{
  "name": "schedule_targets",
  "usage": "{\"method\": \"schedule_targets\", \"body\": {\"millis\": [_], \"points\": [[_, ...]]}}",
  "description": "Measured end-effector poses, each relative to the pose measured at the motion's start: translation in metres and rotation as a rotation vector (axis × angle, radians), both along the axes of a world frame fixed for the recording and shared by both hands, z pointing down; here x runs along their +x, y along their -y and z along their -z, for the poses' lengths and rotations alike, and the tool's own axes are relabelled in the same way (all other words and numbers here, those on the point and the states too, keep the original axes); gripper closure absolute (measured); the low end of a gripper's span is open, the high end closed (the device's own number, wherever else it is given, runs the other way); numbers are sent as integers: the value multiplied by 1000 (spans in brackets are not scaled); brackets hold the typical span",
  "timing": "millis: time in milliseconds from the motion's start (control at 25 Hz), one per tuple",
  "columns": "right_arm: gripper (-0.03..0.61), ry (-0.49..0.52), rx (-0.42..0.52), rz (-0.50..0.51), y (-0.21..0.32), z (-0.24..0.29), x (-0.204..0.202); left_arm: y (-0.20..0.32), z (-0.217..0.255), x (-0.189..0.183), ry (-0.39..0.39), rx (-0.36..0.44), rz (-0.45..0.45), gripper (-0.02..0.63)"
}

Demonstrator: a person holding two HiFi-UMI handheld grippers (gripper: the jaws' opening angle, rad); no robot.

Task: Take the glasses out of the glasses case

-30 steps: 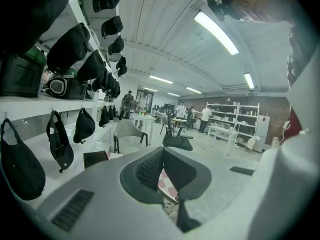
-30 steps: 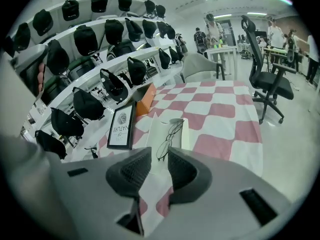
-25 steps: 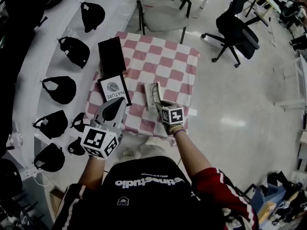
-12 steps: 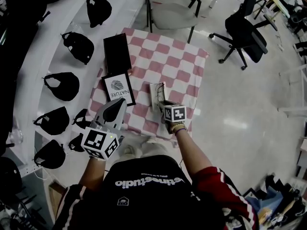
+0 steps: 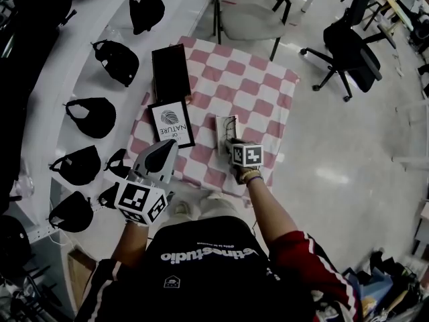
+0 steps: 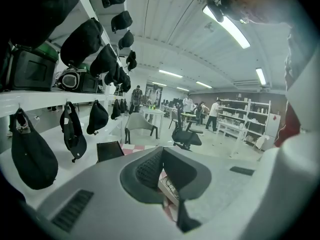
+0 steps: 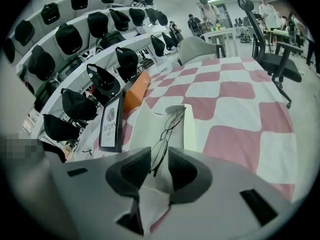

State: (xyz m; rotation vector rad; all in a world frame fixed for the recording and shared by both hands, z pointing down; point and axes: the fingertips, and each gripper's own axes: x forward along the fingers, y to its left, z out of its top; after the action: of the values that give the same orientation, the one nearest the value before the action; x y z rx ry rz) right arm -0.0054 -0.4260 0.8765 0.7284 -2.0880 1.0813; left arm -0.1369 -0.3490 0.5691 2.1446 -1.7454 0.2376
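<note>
An open white glasses case (image 5: 221, 123) lies on the pink-and-white checked cloth (image 5: 258, 92). Thin wire-rimmed glasses (image 5: 226, 130) rest on it. My right gripper (image 5: 232, 141) is at the case's near end. In the right gripper view the near lens of the glasses (image 7: 166, 130) sits between the two pads of that gripper (image 7: 159, 156), its rim touching both, above the case (image 7: 142, 121). My left gripper (image 5: 167, 147) hovers to the left, over the cloth's near left edge. It is shut and holds nothing (image 6: 162, 156).
A black-framed "NATURE" sign (image 5: 170, 122) and a black box (image 5: 171, 71) lie on the cloth's left side. Black caps (image 5: 87, 116) hang along the white shelves at left. A grey chair (image 5: 251, 9) and an office chair (image 5: 352, 52) stand beyond the table.
My right gripper has edged a little further onto the near end of the case. The left gripper has stayed where it was. The head view has shifted slightly.
</note>
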Motion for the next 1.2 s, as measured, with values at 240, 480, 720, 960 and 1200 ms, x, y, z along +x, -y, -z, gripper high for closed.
{"method": "schedule_targets", "body": {"millis": [240,480,720,960,1200], "points": [[505,-8,0,16,-1,0,-4,-3,-1,-6,1,-3,17,607],[551,13,8,9,-2,4,-5,-5,0,-8,-2,-3,21,607],[568,13,-27,-12,-5,7,-1,-6,2,-9,-8,-2,16,607],[569,32,-3,1,-7,18,-2,-10,9,-9,-6,5,12,607],[569,36,17,-6,-6,29,-1,-15,16,-10,1,10,12,607]]}}
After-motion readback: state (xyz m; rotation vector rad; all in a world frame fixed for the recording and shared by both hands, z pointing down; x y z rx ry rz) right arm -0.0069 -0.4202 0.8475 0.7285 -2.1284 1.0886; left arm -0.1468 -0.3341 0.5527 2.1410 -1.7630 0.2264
